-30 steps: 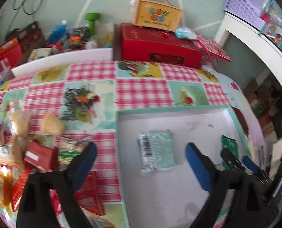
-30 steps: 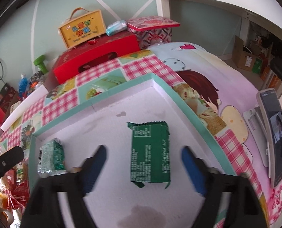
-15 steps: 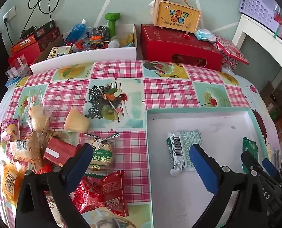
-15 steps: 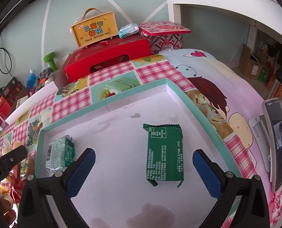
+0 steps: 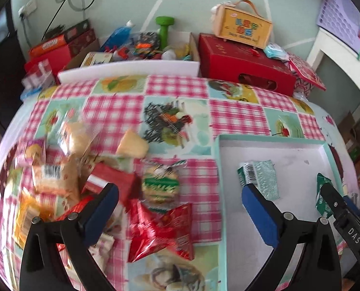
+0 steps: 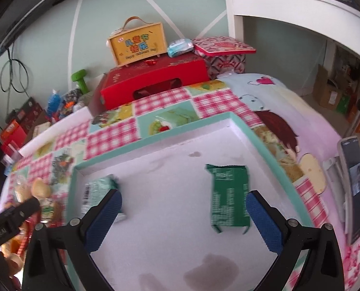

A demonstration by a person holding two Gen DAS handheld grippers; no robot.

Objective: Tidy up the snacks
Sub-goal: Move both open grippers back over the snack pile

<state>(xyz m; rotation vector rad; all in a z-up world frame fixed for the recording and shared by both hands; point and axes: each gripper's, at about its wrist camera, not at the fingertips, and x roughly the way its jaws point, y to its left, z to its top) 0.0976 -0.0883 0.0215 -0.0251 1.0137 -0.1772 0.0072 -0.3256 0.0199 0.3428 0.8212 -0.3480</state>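
Your right gripper (image 6: 183,203) has just been opening and stands wide above the tray (image 6: 155,134), nothing between its jaws; the dark green packet (image 6: 229,198) lies flat just beside its right finger; your left gripper (image 5: 180,202) gapes empty over the snack pile (image 5: 58,179), blurred, perhaps biscuits.

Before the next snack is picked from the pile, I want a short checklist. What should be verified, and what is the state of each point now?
1. Left gripper open and empty: ok, jaws wide, nothing between the pads.
2. Right gripper open and empty: ok; its jaws have just been opening, and the dark green packet lies flat below them, released.
3. Both placed packets inside the tray: ok, the pale green packet and the dark green one lie apart.
4. Free room in the tray: ok, much bare floor.
5. Reachable snack near the left gripper: ok, the red bag lies between its fingers.
6. Picture sharp enough to aim: not ok, the pile is blurred.
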